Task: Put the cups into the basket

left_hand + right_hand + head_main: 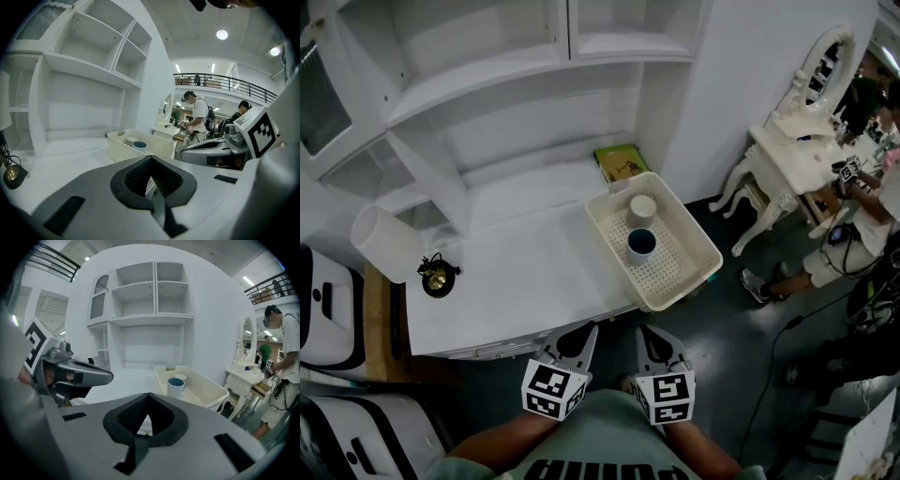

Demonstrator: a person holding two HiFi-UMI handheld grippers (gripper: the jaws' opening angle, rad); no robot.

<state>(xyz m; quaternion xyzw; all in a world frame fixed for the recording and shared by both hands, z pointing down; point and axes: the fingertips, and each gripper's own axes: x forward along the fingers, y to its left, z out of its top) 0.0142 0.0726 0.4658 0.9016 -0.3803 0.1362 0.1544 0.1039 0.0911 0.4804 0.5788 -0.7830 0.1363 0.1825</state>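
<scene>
Your basket (615,256) is a cream rectangular tub with a perforated floor. It sits at about one o'clock from you, on the right end of the white desk top (516,272). It is turned askew, so its right-hand corner hangs out past the desk's end. Both cups stand upright inside it, open mouths up, in the half farther from you. The blue-lined cup (641,244), pale outside and dark blue inside, is the nearer one. The cream cup (643,207) stands at twelve o'clock from it, close by but not touching, near the basket's far corner.
</scene>
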